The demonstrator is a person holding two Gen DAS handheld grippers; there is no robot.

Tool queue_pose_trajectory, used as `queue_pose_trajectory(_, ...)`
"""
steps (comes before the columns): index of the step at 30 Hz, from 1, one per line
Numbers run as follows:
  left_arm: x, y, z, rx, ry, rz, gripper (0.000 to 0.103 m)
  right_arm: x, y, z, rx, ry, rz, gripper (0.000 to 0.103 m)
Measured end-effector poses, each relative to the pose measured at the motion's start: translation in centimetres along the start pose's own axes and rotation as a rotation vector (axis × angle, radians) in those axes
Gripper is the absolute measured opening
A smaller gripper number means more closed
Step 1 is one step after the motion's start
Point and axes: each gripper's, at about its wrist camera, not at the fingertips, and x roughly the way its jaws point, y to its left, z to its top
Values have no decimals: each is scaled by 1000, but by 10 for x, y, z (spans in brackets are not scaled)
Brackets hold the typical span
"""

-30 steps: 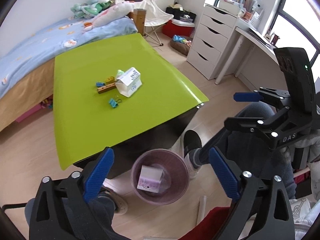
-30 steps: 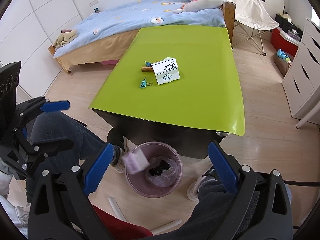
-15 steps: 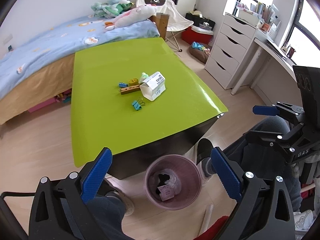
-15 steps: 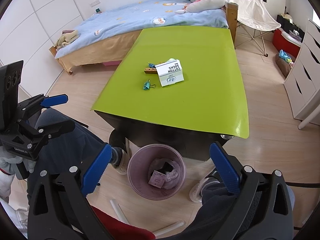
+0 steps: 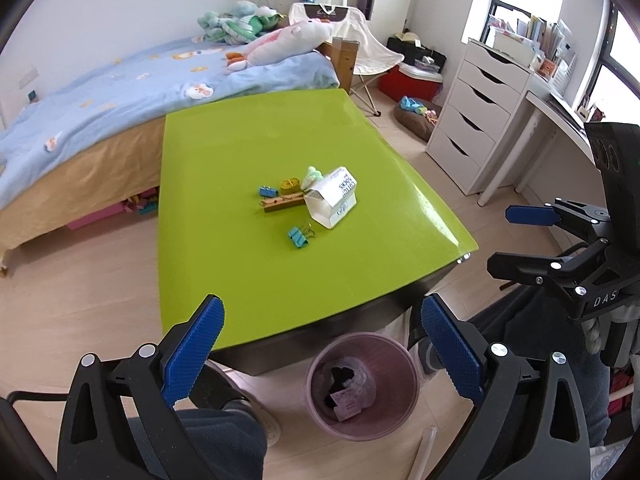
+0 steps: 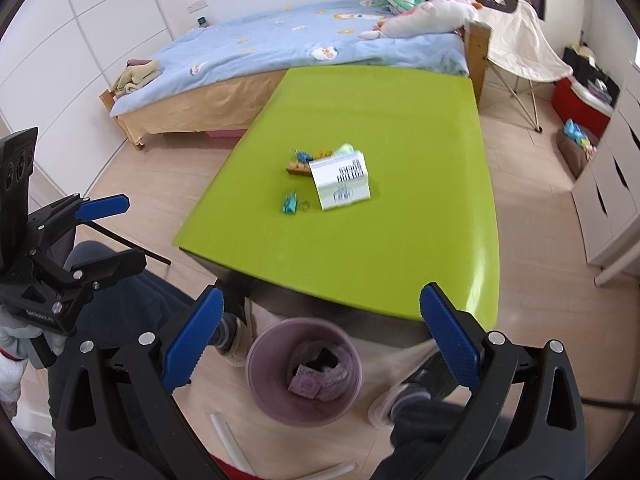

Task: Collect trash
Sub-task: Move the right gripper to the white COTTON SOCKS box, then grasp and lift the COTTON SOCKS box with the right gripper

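Both grippers, left gripper (image 5: 320, 344) and right gripper (image 6: 320, 332), are hovering with jaws released and empty above the floor-standing bin (image 6: 256, 376), positioned for easy drops; beyond, a sock box (image 5: 334, 198) and clips (image 5: 299, 236) are waiting mid-table (image 5: 224, 280).

The near half of the green table (image 5: 248, 272) is left bare, so approach from the front edge is unobstructed. Mid-table, passage is blocked by a white carton (image 5: 332, 197), a wooden strip (image 5: 283, 202) and binder clips (image 5: 299, 236). The bin (image 5: 400, 364) below stands open-topped between the seated person's feet.
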Motion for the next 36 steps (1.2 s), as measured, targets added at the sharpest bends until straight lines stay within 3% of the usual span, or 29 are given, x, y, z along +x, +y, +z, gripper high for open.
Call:
queue_pose_trajectory(14,10,14,22,-15,-15,19,95,63,4,72,-136,53,-15,97)
queue_pose_trajectory(26,21,22,22,-28,12,22,95,146,-6,103,-204,192,-9,97)
queue_pose_trajectory(36,29,27,21,-32,37,23,95,187,-11,111,-260,282,0,97)
